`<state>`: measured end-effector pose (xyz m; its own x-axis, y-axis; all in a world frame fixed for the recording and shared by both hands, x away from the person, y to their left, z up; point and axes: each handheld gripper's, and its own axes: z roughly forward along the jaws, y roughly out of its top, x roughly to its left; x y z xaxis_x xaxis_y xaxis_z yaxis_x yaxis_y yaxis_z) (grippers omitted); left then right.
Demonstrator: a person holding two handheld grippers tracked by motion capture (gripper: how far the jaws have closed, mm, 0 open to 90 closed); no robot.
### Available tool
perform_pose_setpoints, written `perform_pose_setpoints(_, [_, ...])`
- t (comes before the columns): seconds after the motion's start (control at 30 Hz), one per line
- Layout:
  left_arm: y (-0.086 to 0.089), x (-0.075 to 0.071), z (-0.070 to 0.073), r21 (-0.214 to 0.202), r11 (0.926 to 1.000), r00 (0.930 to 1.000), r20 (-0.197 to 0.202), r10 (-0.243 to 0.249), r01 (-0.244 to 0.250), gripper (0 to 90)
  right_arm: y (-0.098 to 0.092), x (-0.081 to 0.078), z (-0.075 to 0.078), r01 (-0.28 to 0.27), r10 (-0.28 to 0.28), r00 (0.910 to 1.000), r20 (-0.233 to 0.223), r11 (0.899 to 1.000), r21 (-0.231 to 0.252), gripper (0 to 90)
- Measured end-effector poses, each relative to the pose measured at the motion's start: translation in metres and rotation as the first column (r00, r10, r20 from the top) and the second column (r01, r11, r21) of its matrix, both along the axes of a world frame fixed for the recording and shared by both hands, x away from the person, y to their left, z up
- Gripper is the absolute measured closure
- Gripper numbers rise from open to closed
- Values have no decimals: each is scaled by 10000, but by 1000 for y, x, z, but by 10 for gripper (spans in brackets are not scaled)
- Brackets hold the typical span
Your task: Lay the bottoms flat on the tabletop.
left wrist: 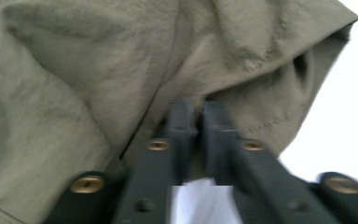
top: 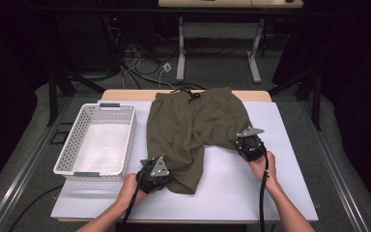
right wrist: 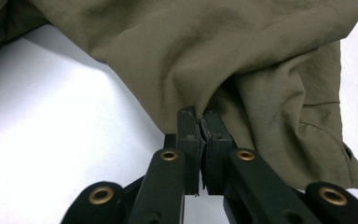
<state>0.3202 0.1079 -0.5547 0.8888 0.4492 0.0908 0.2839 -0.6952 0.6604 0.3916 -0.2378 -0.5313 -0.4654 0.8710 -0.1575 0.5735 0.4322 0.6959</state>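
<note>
A pair of olive-green shorts (top: 193,125) lies flat on the white mat (top: 251,188), waistband and dark drawstring (top: 192,94) at the far edge. My left gripper (top: 169,178) is at the hem of the left leg, jaws shut on a fold of the cloth (left wrist: 242,60); in the left gripper view (left wrist: 199,109) the fabric bunches right at the tips. My right gripper (top: 239,143) is at the hem of the right leg, and in the right gripper view (right wrist: 200,116) its jaws pinch the shorts' edge (right wrist: 279,93). A hand holds each gripper from the near side.
A white perforated basket (top: 131,137) stands on the mat to the left of the shorts, nothing in it. Bare mat lies near me and to the right. Beyond the table are cables on the floor (top: 140,63) and another table's legs (top: 181,53).
</note>
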Motion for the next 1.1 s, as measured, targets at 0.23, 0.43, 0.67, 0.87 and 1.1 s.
perform_pose_setpoints(0.23, [-3,-21,14,-659,9960,9980,-112,-619,610,897,-1,0,0,-11,11,10000,-1,10000,-11,884])
perform_pose_setpoints(0.43, [-12,-27,16,-340,9956,9962,133,-864,868,809,0,0,0,-4,4,10000,7,10000,-9,882])
perform_pose_setpoints(0.67, [-2,-12,7,416,9984,9993,-67,-375,378,449,-1,1,0,26,-26,10000,4,10000,34,844])
perform_pose_setpoints(0.87, [2,-5,5,-174,9954,9899,-1043,-959,946,344,-1,1,0,27,-27,10000,12,10000,23,845])
perform_pose_setpoints(1.1, [-6,-6,3,68,9946,9897,-999,-1022,1034,359,-1,0,0,16,-16,10000,13,10000,26,846])
